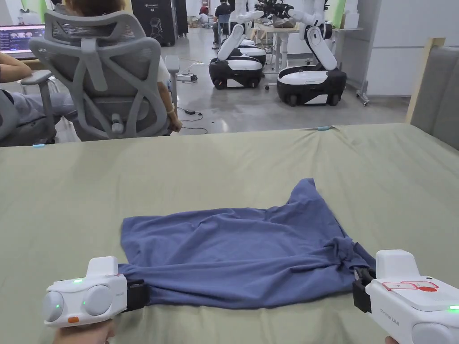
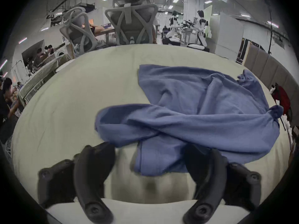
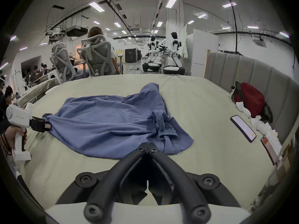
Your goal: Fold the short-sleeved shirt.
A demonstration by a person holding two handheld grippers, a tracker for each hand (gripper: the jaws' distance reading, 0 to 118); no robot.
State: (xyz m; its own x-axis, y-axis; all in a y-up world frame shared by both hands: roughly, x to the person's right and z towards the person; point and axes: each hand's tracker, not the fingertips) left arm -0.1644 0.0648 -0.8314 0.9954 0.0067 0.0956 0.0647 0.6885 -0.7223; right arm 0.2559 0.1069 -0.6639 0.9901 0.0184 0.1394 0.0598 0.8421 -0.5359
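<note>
Nearest, the right gripper (image 3: 148, 145) pinches the blue shirt's (image 1: 233, 251) crumpled hem while the left gripper (image 2: 150, 156) gapes (seemingly gripping nothing) over soft folds.

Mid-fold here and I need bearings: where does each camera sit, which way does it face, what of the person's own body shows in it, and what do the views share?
Head view: on the person's head, looking down across the bed at the blue shirt; both grippers and a bit of hand show.
Left gripper view: rides the left gripper, low, facing the shirt; its jaws stand apart around a fold.
Right gripper view: rides the right gripper, facing the shirt; jaws closed at its edge; the hand holding the left gripper shows.
Shared: shirt, grey chair, white robots.
</note>
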